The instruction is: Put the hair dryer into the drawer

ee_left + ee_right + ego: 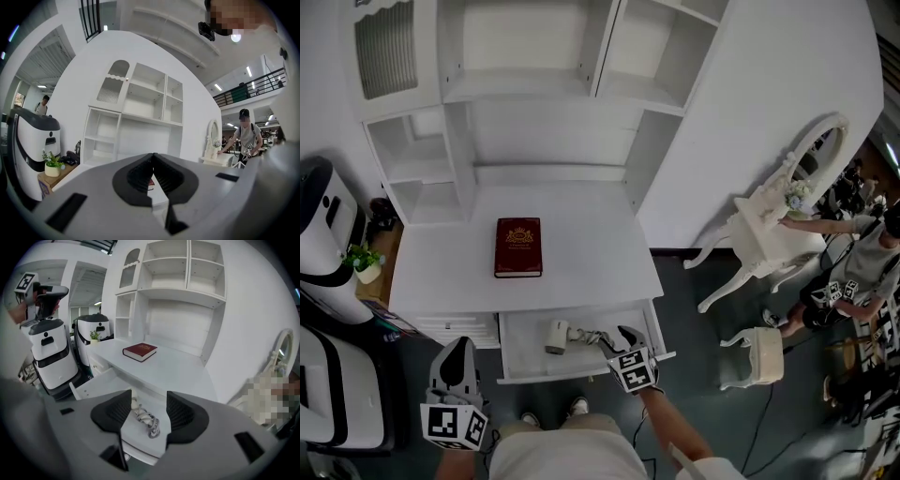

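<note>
The white hair dryer (557, 337) lies in the open drawer (525, 357) under the white desk, its coiled cord (592, 336) stretched out to its right. In the right gripper view the dryer (134, 404) and cord (147, 422) show below and between the jaws. My right gripper (615, 339) hangs above the drawer's right part, open, with nothing between its pads (180, 414). My left gripper (457, 349) is held low at the left, in front of the desk and apart from the drawer. It is shut and empty (153, 173).
A dark red book (517, 247) lies on the desk top (600, 244) below empty shelves. Two white machines (323, 225) and a small potted plant (364, 262) stand at the left. At the right are a white vanity table (769, 230), a stool (766, 352) and a person (862, 262).
</note>
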The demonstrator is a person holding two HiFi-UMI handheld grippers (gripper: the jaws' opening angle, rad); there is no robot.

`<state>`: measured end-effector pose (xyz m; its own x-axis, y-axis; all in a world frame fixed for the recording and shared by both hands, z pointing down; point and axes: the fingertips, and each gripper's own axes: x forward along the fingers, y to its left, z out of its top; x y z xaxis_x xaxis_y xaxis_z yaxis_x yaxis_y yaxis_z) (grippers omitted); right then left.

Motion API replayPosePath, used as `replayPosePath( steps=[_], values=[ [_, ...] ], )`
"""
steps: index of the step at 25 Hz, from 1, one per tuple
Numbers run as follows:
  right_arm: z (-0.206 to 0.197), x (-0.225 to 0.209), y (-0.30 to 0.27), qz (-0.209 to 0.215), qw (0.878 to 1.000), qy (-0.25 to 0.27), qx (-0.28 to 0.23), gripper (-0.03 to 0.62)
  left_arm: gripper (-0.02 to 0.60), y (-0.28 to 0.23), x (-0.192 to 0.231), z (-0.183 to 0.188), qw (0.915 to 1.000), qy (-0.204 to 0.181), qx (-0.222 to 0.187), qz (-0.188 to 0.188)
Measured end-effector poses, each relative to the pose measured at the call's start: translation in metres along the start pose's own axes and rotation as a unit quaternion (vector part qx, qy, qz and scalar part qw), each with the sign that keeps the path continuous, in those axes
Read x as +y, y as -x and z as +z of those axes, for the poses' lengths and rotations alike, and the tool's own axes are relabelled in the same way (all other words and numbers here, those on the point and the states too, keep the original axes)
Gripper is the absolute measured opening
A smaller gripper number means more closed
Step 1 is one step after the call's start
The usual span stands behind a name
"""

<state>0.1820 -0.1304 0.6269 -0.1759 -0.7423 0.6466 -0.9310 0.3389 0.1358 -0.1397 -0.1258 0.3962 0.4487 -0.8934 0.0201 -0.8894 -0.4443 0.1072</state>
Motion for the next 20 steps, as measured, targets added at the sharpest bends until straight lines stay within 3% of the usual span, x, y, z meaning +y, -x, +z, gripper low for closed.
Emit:
replayPosePath(
  steps=[6, 11, 13, 20],
  values=[
    [0.017, -0.006, 0.02, 0.002, 0.994, -0.094, -0.051, 0.198, 0.015, -0.004, -0.002, 0.003, 1.0, -0.002, 0.002, -0.001],
    [0.034, -0.026, 0.046, -0.04, 0.981, -0.161, -0.106, 0.046, 0.015, -0.006, 0.004, 0.008, 1.0, -0.004, -0.002, 0.006],
    [0.041, -0.033, 0.054, -0.051, 0.975, -0.178, -0.123, 0.014, 0.015, -0.007, 0.005, 0.013, 0.9999, -0.005, -0.003, 0.009],
    [0.092, -0.056, 0.087, -0.038, 0.952, -0.217, -0.211, 0.011, 0.015, -0.014, 0.011, 0.024, 0.9996, -0.01, -0.019, 0.017]
  ],
)
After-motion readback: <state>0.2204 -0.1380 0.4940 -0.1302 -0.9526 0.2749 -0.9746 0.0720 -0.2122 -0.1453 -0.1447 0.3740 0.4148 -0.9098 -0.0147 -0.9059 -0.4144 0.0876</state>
